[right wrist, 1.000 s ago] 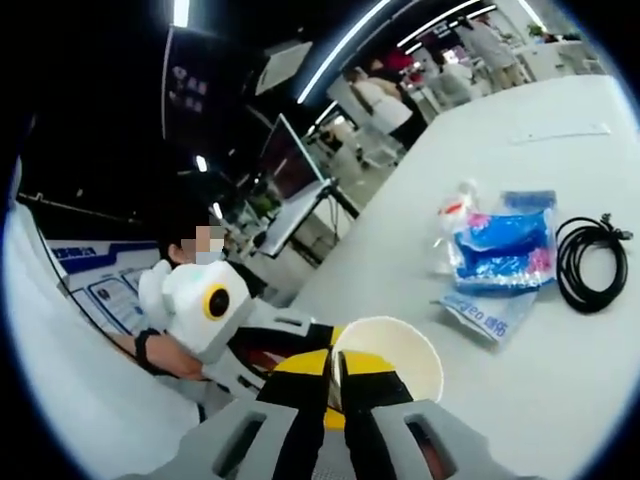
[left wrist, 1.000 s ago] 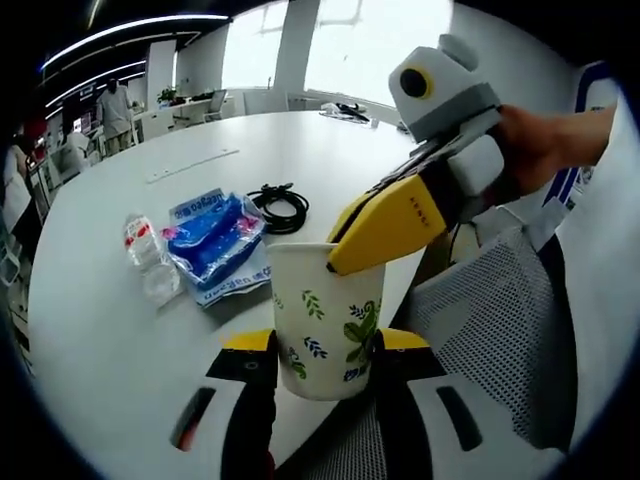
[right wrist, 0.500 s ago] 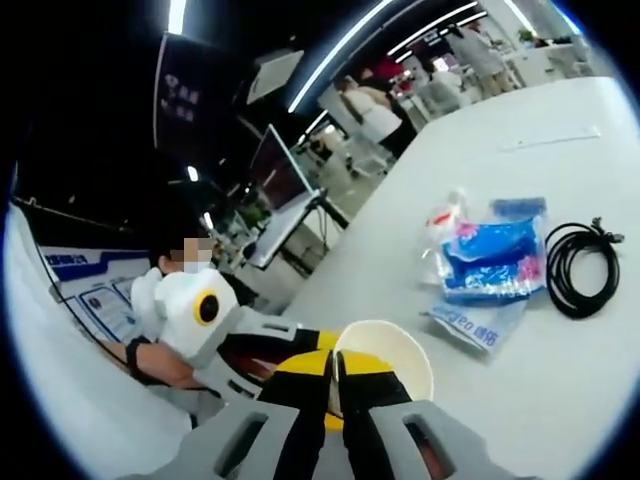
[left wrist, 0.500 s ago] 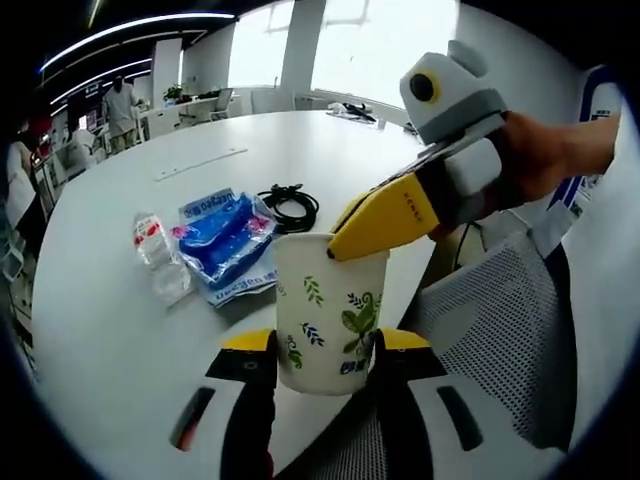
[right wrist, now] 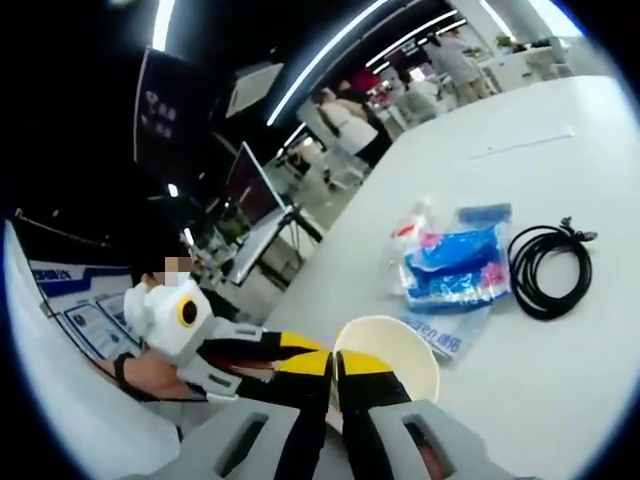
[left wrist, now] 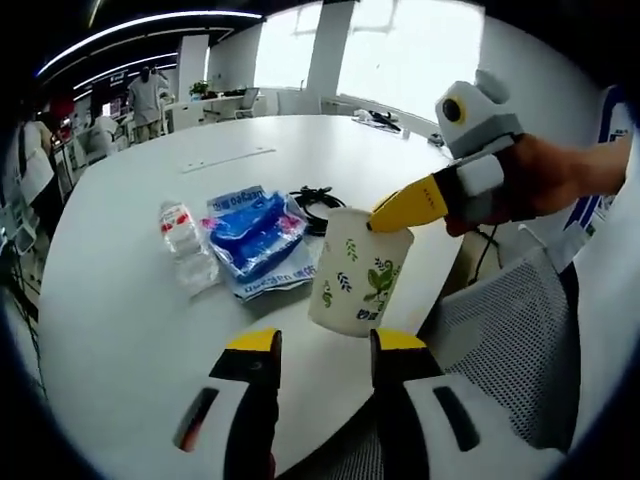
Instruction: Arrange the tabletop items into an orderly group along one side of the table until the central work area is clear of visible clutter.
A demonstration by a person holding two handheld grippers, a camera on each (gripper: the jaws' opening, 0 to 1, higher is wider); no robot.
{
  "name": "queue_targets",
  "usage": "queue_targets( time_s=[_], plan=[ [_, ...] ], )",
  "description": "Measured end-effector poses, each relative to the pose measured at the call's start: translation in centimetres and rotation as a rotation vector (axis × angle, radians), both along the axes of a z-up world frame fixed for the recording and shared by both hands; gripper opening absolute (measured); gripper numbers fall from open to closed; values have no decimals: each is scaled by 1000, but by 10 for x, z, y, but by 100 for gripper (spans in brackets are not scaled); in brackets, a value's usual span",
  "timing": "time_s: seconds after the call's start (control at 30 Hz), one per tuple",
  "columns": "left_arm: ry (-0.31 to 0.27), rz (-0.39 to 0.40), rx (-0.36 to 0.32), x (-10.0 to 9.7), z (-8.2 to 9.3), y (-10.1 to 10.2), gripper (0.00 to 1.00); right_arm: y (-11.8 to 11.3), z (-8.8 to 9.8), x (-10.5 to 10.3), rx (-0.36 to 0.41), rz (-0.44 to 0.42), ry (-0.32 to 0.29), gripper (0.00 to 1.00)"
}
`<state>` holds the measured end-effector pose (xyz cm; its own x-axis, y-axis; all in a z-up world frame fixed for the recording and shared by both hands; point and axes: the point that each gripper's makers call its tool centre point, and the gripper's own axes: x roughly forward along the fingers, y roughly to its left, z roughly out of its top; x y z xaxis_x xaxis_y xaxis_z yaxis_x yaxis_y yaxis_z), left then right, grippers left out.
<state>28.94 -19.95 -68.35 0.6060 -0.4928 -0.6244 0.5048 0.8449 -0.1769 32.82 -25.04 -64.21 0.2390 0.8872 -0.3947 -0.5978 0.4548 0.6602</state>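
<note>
One paper cup (left wrist: 362,272), one plastic bottle (left wrist: 186,244), one blue packet (left wrist: 258,236), one coiled black cable (left wrist: 318,199), two grippers

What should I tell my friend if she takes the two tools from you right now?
Right tool: shut on the rim of the white paper cup with green leaf print, which tilts over the white table's near edge.
Left tool: open, holding nothing, its jaws on the near side of the cup and apart from it.
Farther in on the table lie a crumpled clear plastic bottle with a red label, a blue plastic packet and a coiled black cable, loosely bunched.
Done: the cup is gripped.
Left: set the cup down along one side, then line up the bottle, packet and cable beside it.
</note>
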Motion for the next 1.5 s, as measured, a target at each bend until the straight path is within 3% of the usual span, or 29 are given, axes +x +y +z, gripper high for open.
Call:
queue_targets(
  time_s=[0.73,1.0,1.37,1.5],
  plan=[
    [-4,310,-92,19,6,82,40,-16,-9,18,-22,-81,42,0],
    [1,395,-124,15,4,105,41,3,1,30,-6,-53,35,0],
    [-3,451,-136,9,3,124,43,36,16,55,-32,56,-24,0],
    [-3,467,-144,7,2,129,43,54,28,64,-5,75,-32,0]
  ],
)
